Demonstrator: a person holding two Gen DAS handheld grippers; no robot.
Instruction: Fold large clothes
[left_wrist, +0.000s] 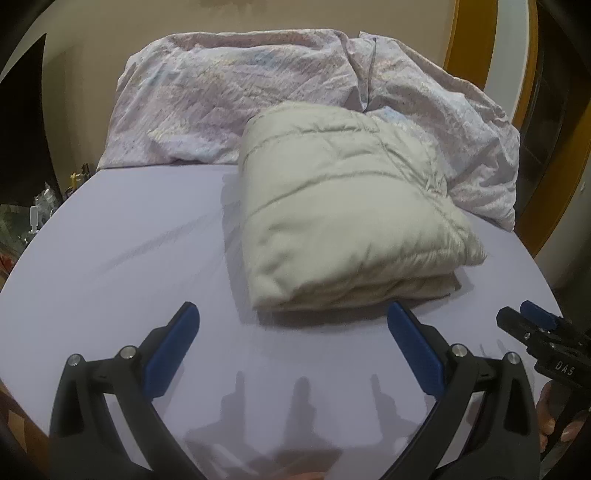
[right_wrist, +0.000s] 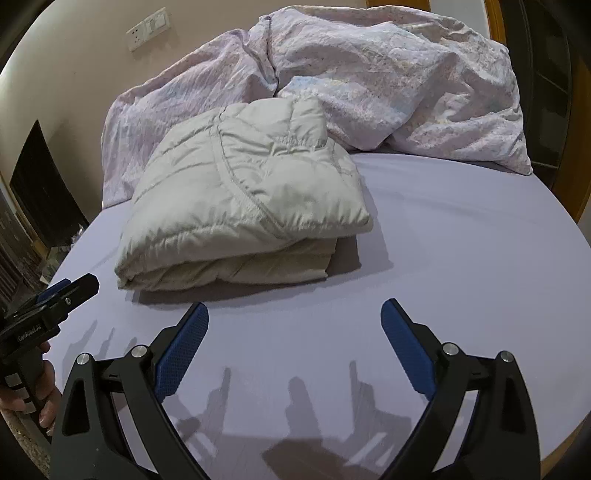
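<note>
A cream quilted jacket (left_wrist: 343, 206) lies folded into a thick bundle on the lilac bed sheet (left_wrist: 129, 266). My left gripper (left_wrist: 291, 314) is open, just short of the bundle's near edge, with nothing between its blue pads (left_wrist: 173, 354). In the right wrist view the same jacket (right_wrist: 240, 199) lies ahead and to the left. My right gripper (right_wrist: 295, 310) stands wide open over bare sheet (right_wrist: 461, 240), apart from the jacket and empty. Each gripper also shows at the other view's edge: the right gripper (left_wrist: 521, 315), the left gripper (right_wrist: 75, 284), each held by a hand (right_wrist: 44, 406).
A crumpled pale pink duvet (left_wrist: 229, 92) is heaped along the head of the bed behind the jacket, also seen as the duvet (right_wrist: 406, 81). A wall socket plate (right_wrist: 147, 27) is on the beige wall. A wooden frame (left_wrist: 476, 48) stands at the right, dark furniture (right_wrist: 40, 192) at the left.
</note>
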